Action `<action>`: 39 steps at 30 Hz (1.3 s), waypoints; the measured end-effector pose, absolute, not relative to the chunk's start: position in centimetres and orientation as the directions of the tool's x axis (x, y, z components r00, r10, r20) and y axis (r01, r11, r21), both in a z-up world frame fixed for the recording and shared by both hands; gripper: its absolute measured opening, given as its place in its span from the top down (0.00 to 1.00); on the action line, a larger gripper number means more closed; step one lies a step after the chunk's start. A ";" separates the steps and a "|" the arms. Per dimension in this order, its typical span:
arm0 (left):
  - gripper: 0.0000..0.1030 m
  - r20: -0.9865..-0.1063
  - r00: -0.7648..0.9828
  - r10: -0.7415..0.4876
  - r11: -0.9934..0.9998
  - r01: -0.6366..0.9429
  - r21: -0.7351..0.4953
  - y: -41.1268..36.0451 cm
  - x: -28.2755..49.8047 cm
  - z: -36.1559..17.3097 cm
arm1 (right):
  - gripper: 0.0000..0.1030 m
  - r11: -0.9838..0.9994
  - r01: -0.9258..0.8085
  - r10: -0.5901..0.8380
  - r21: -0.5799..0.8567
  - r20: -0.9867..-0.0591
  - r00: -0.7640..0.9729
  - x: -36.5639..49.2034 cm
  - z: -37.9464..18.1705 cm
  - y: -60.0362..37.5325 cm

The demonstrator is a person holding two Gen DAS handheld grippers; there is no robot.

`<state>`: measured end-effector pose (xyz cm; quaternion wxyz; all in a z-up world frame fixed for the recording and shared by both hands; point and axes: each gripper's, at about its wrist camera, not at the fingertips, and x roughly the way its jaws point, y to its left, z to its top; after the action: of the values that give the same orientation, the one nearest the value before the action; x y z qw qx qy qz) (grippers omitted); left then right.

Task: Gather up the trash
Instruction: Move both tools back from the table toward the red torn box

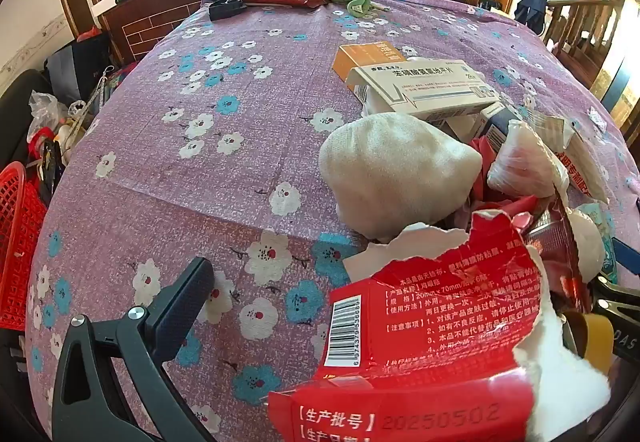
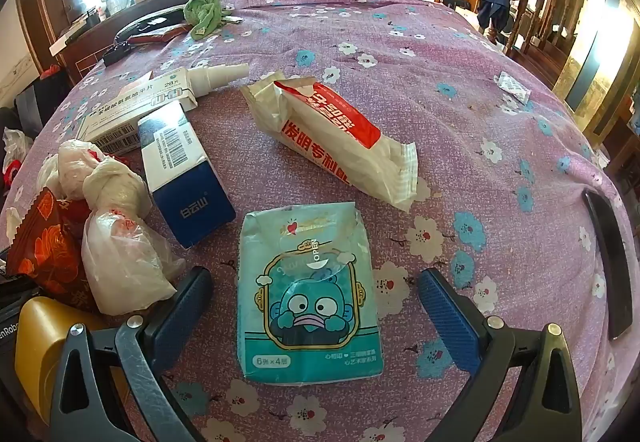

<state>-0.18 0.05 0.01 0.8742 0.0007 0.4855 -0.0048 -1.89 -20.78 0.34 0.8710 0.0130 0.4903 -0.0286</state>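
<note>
tablecloth [image 2: 460, 129]: purple, white and blue flowers | tissue pack [image 2: 308, 294]: teal, blue cartoon face in a yellow frame | torn wrapper [image 1: 432, 330]: red, white print, barcode | box [image 2: 188, 177]: white and navy | cloth [image 2: 202, 15]: green | basket [image 1: 18, 242]: red

Matt woven cloth [image 2: 460, 113] covers the tabletop; glossy plastic tissue pack [image 2: 308, 298]; torn red cardboard box [image 1: 424, 326]

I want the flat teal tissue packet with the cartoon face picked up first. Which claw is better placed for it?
The right claw. It is open, and the flat teal tissue packet lies between its fingers on the purple floral tablecloth. The left claw's view is crowded by a torn red cardboard box.
</note>
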 end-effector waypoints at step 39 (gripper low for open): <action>0.00 -0.533 0.844 0.054 0.995 -0.001 0.101 1.8 -19.8 3.4 | 0.19 1.000 -0.019 0.004 -0.022 -0.542 0.841 -22.1 5.9 -15.5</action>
<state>-19.76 1.79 3.40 0.9591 0.0483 0.2785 0.0143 -22.08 -15.47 5.86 0.9592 -0.0133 0.2822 0.0062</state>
